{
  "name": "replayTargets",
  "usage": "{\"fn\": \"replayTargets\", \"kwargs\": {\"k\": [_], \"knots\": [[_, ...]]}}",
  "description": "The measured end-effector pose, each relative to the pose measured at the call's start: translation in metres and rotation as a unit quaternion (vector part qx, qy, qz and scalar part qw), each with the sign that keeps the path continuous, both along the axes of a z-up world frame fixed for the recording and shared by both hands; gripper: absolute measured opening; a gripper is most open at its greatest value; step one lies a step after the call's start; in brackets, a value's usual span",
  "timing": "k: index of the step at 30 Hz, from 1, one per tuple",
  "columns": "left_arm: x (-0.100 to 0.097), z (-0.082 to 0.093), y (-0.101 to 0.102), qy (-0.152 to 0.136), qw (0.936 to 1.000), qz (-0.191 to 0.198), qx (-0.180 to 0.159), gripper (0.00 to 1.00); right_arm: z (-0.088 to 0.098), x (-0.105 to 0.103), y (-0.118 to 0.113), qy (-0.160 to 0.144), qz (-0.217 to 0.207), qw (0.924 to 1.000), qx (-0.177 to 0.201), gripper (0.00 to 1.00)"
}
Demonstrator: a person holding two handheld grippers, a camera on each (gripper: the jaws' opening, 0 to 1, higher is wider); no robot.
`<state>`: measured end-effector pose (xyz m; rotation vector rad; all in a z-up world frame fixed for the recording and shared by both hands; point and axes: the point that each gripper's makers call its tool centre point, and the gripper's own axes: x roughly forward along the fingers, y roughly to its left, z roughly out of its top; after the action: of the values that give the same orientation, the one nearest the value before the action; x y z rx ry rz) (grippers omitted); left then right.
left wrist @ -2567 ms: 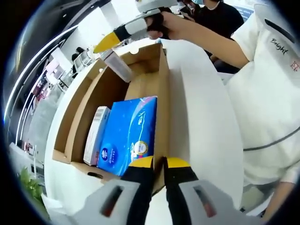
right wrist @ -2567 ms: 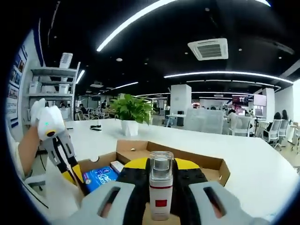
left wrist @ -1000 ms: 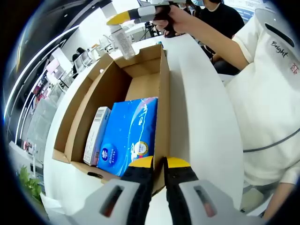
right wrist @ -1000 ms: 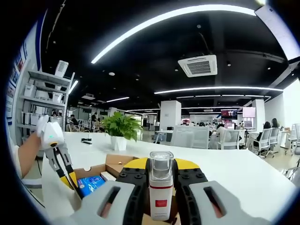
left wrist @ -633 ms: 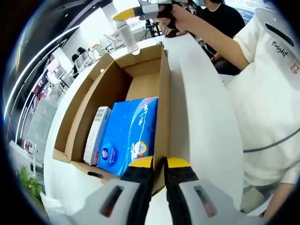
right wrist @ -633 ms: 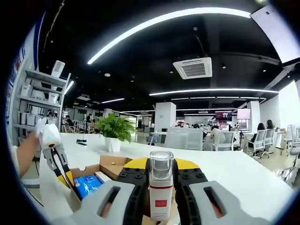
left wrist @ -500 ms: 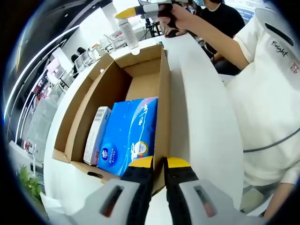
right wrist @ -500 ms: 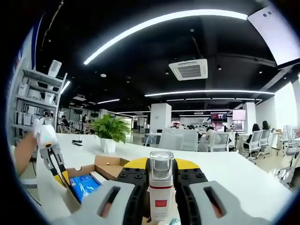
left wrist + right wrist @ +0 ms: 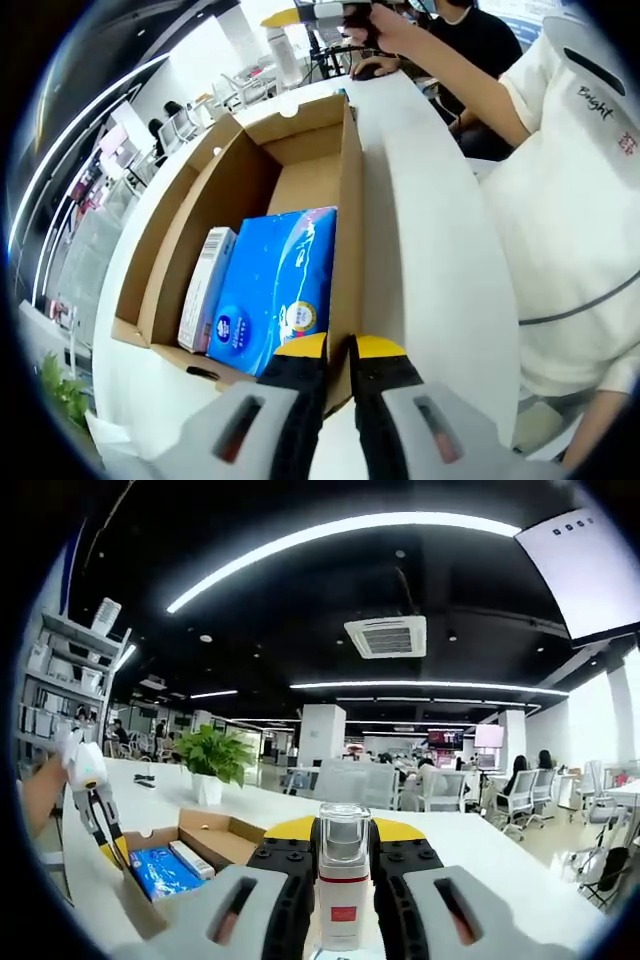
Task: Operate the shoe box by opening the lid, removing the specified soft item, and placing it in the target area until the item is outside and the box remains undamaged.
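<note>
The open cardboard shoe box (image 9: 190,215) holds a blue soft tissue pack (image 9: 275,290) and a narrow white carton (image 9: 205,285). My left gripper (image 9: 340,348) is shut on the box's near right wall, at its corner. My right gripper (image 9: 343,830) is shut on a white bottle (image 9: 342,900) with a clear cap and a red label, held upright in the air. In the left gripper view, that right gripper (image 9: 300,14) and the bottle (image 9: 285,48) hang beyond the box's far end. The box (image 9: 185,855) lies low on the left in the right gripper view, with the left gripper (image 9: 105,845) at it.
The box stands on a long white table (image 9: 440,270). A person in a white shirt (image 9: 575,200) stands close on the right. A potted plant (image 9: 208,760), office chairs (image 9: 440,790) and shelves (image 9: 40,700) lie beyond the table.
My right gripper has carried the bottle up out of the box and further away past its far end. The left gripper and the box have stayed put.
</note>
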<state>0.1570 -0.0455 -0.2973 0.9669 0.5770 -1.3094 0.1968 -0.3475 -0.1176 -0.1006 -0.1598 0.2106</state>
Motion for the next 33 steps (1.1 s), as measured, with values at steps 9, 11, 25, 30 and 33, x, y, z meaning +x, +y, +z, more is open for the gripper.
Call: {"fn": "replayTargets", "kwargs": {"k": [9,11,25,30,33], "knots": [[0.0,0.0,0.0,0.001,1.0,0.0,-0.001,0.08,0.003,-0.012,-0.056,-0.013,-0.061,0.998,0.013,0.18],[0.0,0.0,0.0,0.0,1.0,0.0,-0.001,0.08,0.001,-0.015,-0.066,-0.01,-0.068,0.9974,0.019,0.18],[0.0,0.0,0.0,-0.001,1.0,0.001,-0.001,0.08,0.002,-0.037,-0.1,-0.029,-0.093,0.9945,0.038,0.18],[0.0,0.0,-0.001,-0.003,1.0,0.0,-0.002,0.08,-0.004,-0.041,-0.111,-0.037,-0.096,0.9936,0.046,0.18],[0.0,0.0,-0.001,-0.003,1.0,0.001,-0.003,0.08,-0.009,-0.043,-0.115,-0.036,-0.095,0.9931,0.059,0.18]]}}
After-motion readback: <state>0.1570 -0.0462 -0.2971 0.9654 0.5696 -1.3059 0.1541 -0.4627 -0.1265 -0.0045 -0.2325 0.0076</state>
